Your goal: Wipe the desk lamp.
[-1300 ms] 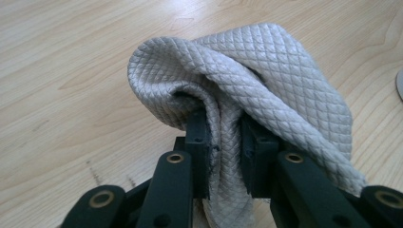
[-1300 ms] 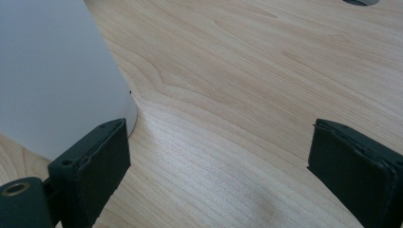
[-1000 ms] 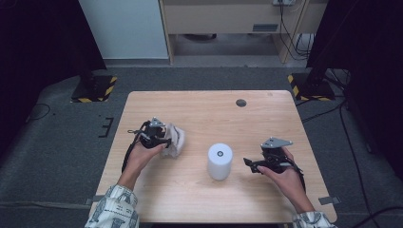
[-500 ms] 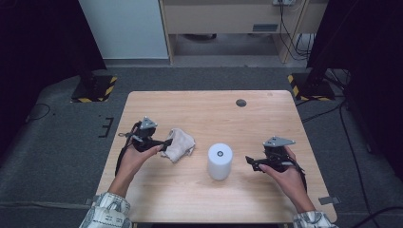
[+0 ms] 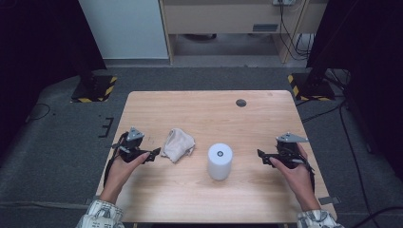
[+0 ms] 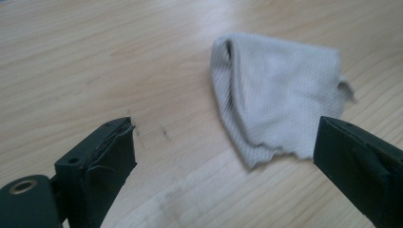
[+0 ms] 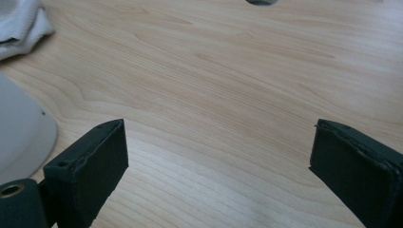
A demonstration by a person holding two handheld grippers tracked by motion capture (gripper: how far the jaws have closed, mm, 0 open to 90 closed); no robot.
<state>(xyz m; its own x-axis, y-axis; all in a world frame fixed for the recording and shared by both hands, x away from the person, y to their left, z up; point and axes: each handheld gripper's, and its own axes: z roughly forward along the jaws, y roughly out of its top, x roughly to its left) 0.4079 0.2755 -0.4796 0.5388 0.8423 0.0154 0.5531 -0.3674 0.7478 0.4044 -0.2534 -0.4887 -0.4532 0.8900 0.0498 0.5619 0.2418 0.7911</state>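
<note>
A light wooden surface (image 5: 209, 118) is seen at the centre of the high view, set on grey carpet (image 5: 57, 156), with a round hole (image 5: 241, 102) near its upper right. Yellow-black striped bases (image 5: 95, 89) are placed at the upper left and upper right, and a cabinet (image 5: 228, 19) is seen at the top.

The cloth (image 5: 177, 144) is left crumpled left of centre, beside a white roll (image 5: 220, 160). The left gripper (image 5: 153, 155) has just been opening; its jaws are spread wide, just short of the cloth, with nothing between them. The right gripper (image 5: 261, 156) is held wide over bare wood at the right.
</note>
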